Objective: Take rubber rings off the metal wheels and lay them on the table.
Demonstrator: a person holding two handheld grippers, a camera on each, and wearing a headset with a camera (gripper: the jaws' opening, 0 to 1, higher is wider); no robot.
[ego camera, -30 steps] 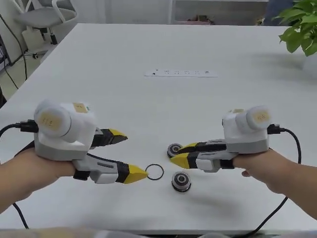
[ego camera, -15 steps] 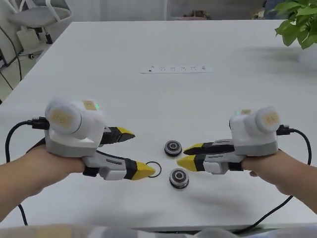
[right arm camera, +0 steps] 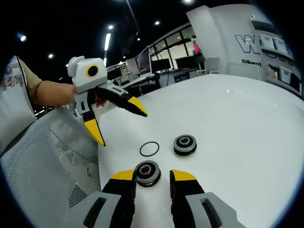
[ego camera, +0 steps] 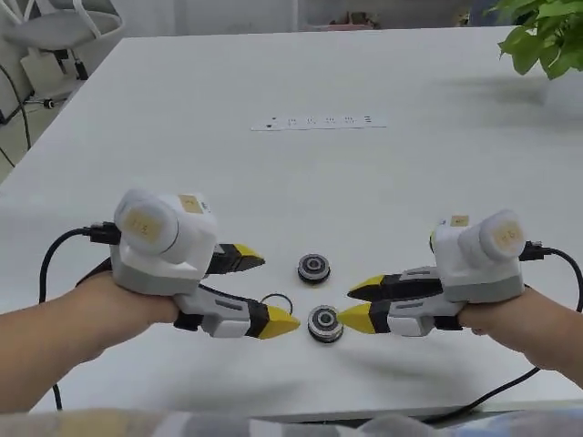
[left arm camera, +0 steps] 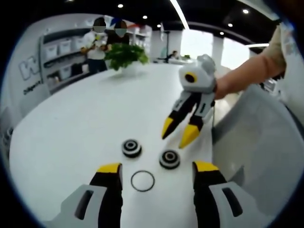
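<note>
By the table's (ego camera: pixel 273 82) front edge the right gripper (ego camera: pixel 348 304), jaws narrowly apart, is facing the nearer wheel (ego camera: pixel 325 322); the left gripper (ego camera: pixel 278 291), gaping wide, should be steadying its hub.

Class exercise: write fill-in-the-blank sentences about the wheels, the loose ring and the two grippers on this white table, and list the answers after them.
1. The left gripper and the right gripper both have their jaws ____.
2. The nearer wheel and the farther wheel make ____ metal wheels on the table.
3. The loose rubber ring lies flat just ahead of the ____ gripper's jaws.
4. The right gripper's jaws point at the ____ wheel.

Missing words: open; two; left; nearer
</note>
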